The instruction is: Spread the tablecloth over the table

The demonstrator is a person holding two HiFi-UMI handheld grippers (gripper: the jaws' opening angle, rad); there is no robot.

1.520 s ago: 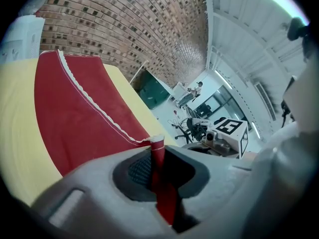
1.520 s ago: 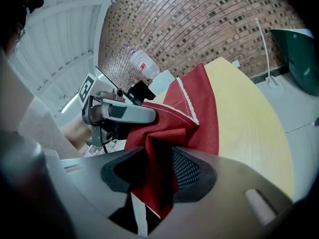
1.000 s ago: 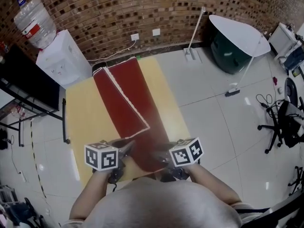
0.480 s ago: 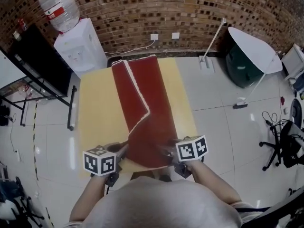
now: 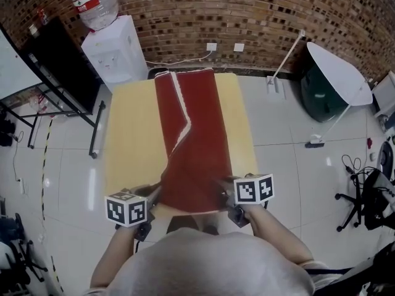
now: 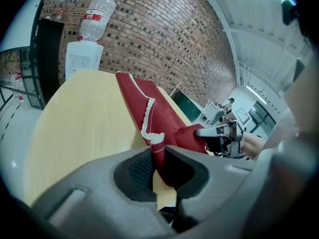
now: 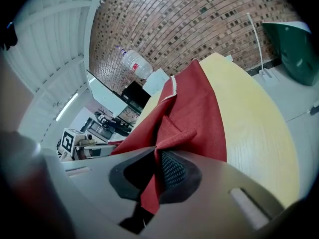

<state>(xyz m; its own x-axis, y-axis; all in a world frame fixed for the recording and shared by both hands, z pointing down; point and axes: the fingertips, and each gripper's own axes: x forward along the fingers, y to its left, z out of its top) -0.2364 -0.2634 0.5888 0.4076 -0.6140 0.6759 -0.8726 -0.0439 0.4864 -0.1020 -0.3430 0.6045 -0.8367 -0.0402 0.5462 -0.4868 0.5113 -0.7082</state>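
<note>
grip step: left gripper (image 6: 157, 162) pinches the near left corner of the folded tablecloth (image 5: 194, 147) lying along the table (image 5: 133, 134); right gripper (image 7: 156, 171) has just clamped the right corner. next: draw corners apart sideways to unfold.

Matt red woven tablecloth (image 5: 200, 147) with white stitched edging (image 5: 180, 97), smooth pale wood-look table (image 5: 133, 140), glossy white floor tiles (image 5: 278, 147), rough brick wall (image 5: 247, 11)

Head view steeply down over the table (image 5: 129, 140); both gripper views low and close along the same tablecloth (image 7: 204, 108).
</note>
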